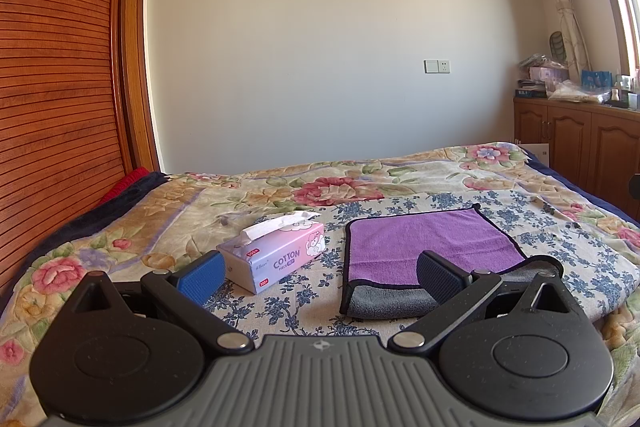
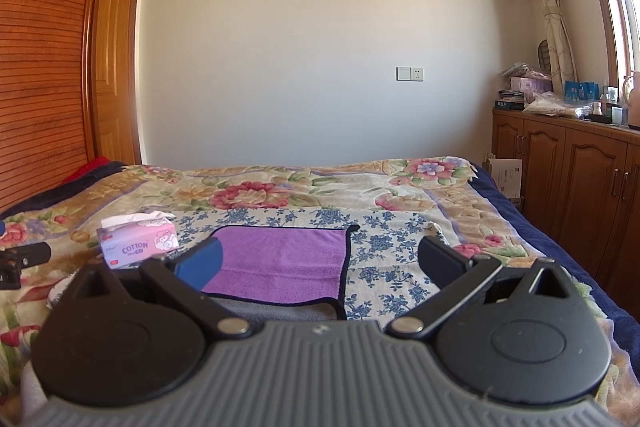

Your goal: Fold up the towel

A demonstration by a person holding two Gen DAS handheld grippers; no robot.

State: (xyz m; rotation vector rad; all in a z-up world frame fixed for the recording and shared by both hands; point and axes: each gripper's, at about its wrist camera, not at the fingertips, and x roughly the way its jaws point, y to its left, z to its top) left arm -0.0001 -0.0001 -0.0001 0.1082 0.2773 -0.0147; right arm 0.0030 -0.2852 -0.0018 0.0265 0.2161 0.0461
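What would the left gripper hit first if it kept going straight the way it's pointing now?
Probably the blue-flowered cloth on the bed, in the gap between the tissue box and the purple towel. The open left gripper is centred there, though depth is uncertain.

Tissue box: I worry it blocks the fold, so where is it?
In both views the tissue box sits on the bed, just left of the purple towel, apart from it.

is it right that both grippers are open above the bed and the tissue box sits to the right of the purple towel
Not quite. The tissue box sits to the left of the purple towel, as both wrist views show. The rest holds: the left gripper and right gripper are open above the bed.
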